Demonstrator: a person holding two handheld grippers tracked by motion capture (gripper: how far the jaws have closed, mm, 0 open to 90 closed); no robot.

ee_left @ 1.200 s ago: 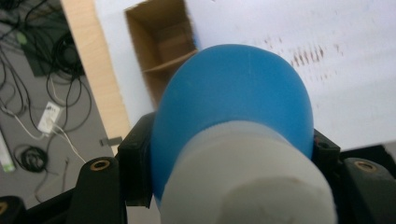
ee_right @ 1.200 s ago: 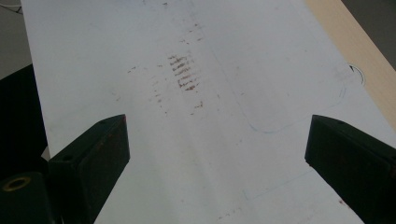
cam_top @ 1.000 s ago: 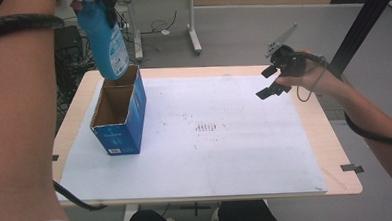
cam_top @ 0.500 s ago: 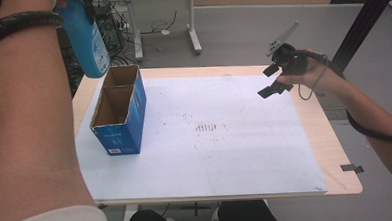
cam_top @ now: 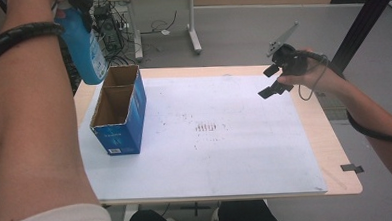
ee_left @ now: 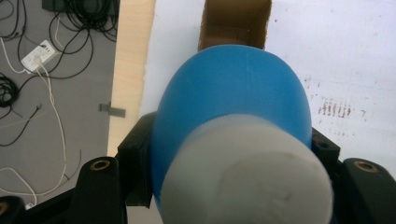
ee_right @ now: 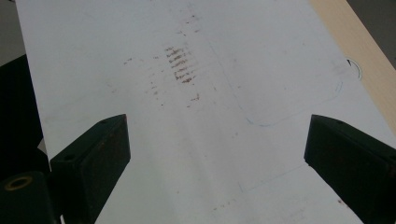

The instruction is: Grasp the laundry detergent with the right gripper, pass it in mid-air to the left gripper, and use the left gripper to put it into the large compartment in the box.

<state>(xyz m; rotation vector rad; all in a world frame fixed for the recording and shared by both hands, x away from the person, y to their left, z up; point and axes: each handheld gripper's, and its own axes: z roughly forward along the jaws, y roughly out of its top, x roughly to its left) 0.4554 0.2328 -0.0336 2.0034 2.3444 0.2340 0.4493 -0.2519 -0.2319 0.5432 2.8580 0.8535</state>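
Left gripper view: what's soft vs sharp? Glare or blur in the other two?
Left gripper view: the white cap is soft and out of focus, the blue bottle somewhat sharper, the floor cables crisp. Right gripper view: even light, no glare, the rust-coloured marks on the white sheet legible. High view: the near forearm looms large and slightly soft; the cardboard box is sharp.

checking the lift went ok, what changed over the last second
The left gripper, shut on the blue plastic bottle with a white cap, raised it out of the blue cardboard box and clear above it. The box, the white sheet and the open right gripper stayed put.
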